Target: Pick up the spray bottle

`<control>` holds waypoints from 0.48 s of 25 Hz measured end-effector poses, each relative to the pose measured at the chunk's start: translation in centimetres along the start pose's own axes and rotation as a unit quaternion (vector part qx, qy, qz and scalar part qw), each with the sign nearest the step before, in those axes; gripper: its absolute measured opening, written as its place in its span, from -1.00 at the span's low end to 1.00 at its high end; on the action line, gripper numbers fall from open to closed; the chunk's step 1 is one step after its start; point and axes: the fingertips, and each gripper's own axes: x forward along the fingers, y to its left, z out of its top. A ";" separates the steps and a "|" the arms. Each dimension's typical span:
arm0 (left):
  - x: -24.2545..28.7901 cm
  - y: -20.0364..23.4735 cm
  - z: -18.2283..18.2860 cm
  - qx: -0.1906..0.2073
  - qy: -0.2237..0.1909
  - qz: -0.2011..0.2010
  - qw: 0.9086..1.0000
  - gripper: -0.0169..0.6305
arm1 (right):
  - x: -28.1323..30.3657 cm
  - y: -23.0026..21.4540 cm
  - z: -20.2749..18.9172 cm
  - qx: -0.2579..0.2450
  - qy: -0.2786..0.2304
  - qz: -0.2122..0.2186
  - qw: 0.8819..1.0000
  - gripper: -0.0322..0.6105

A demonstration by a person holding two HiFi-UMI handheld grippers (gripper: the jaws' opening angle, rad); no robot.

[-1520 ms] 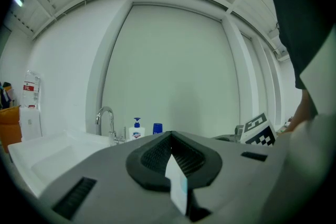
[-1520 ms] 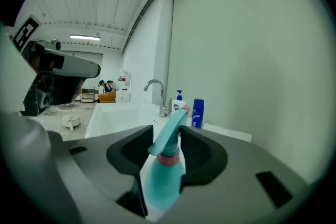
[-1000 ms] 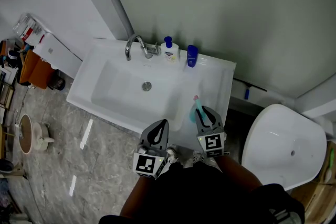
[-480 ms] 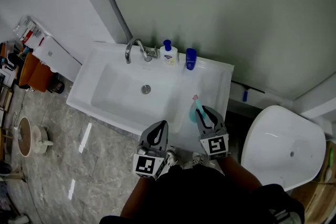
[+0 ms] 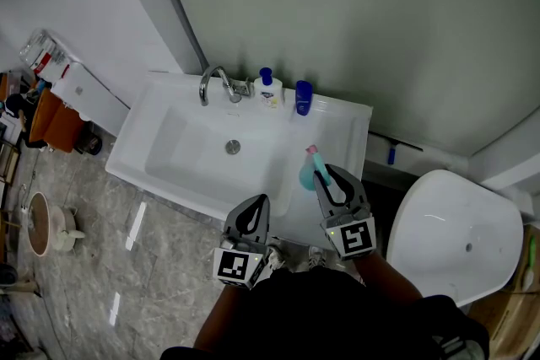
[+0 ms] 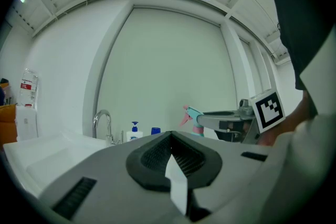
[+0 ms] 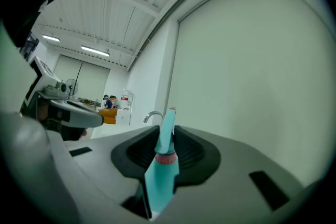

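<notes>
Right gripper view showed your right gripper (image 7: pixel 167 136) clamped on the spray bottle (image 7: pixel 160 178) by its neck. You needed firm pressure, bottle upright, clear of the sink (image 5: pixel 190 139) at ten o'clock. Your left gripper (image 6: pixel 170 138) sat closed, empty.

The sink (image 5: pixel 169 143) basin lay open across the middle of the head view, bare down to its drain (image 5: pixel 232 147). Along its back rim, upper centre, the faucet (image 5: pixel 215 83), a pump bottle (image 5: pixel 268 88) and a blue container (image 5: pixel 303 97) stood in a close row, tight against the wall (image 5: pixel 354 4) that closed off the whole upper frame. The flat ledge (image 5: pixel 340 135) right of the basin was clear between the blue container and the spray bottle (image 5: pixel 307 174), which the right gripper (image 5: pixel 325 177) held clamped above the sink's front right part. The left gripper (image 5: pixel 260 205), jaws together, sat at the front rim, a narrow gap between the two. The toilet (image 5: pixel 456 236) filled the lower right, near the sink's right edge.
</notes>
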 end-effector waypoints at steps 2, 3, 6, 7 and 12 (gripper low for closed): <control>0.0 0.0 0.2 -0.004 0.000 0.000 1.000 -0.96 | -0.1 0.0 1.3 -0.001 -0.013 0.001 1.000 -0.63; 0.0 -0.1 0.2 -0.005 0.001 0.000 1.000 -0.96 | -0.2 -0.1 2.0 0.000 -0.021 0.001 1.000 -0.63; 0.1 -0.1 0.2 -0.002 -0.005 -0.002 1.000 -0.96 | -0.5 -0.2 4.0 0.000 -0.041 0.001 0.999 -0.63; 0.1 0.0 0.2 -0.002 -0.007 -0.002 1.000 -0.96 | -0.6 -0.4 4.7 0.001 -0.048 -0.001 0.999 -0.63; 0.0 -0.1 1.0 0.000 -0.014 -0.003 1.000 -0.96 | -1.5 -0.9 8.1 0.001 -0.083 -0.008 0.997 -0.63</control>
